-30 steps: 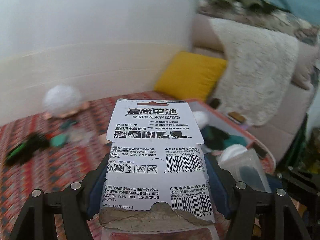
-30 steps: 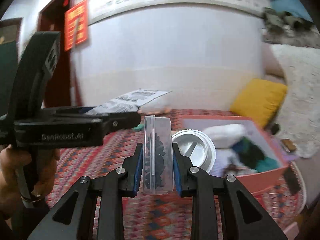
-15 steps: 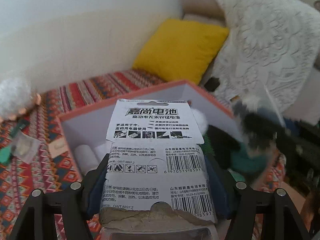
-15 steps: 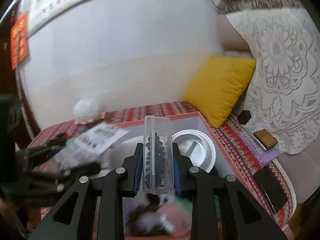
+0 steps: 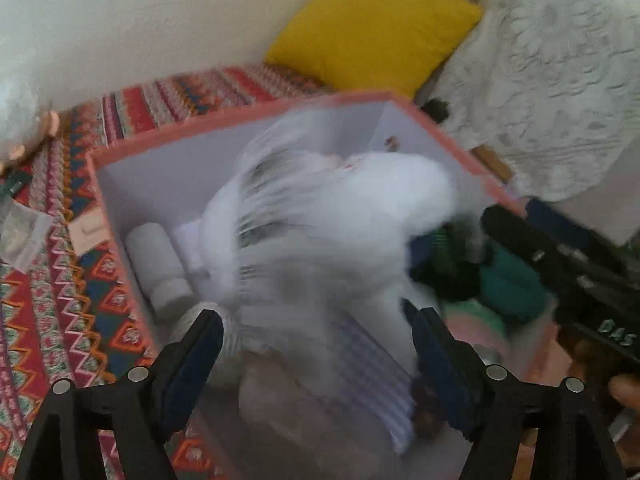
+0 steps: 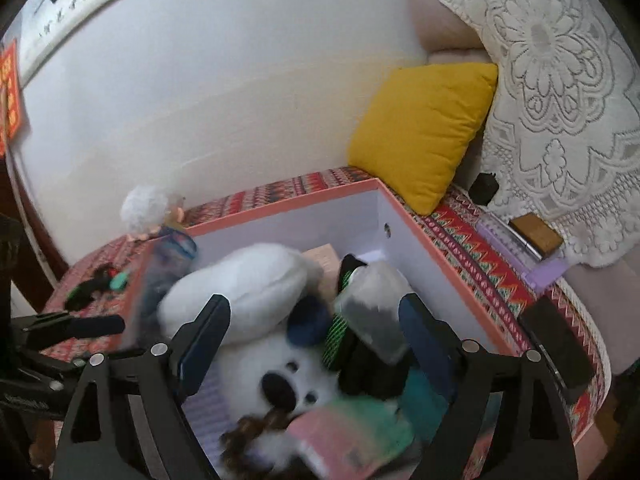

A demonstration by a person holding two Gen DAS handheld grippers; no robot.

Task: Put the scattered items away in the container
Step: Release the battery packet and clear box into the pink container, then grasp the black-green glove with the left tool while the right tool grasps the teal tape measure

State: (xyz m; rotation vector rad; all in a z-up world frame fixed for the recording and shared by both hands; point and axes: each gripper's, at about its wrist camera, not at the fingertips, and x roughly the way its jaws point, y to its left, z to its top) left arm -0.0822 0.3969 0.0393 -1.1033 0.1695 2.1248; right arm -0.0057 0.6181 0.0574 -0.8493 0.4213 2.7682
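Both grippers, left (image 5: 316, 344) and right (image 6: 314, 322), hung over the box (image 6: 416, 220) with fingers spread and holding nothing. A clear case (image 6: 374, 312) lay tilted among the toys inside, long axis running toward the far wall, while a motion-blurred card (image 5: 296, 216) was too smeared to judge. The box sat on a patterned cloth (image 5: 52, 300) beside a yellow cushion (image 6: 424, 128) and a white wall (image 6: 200, 80).
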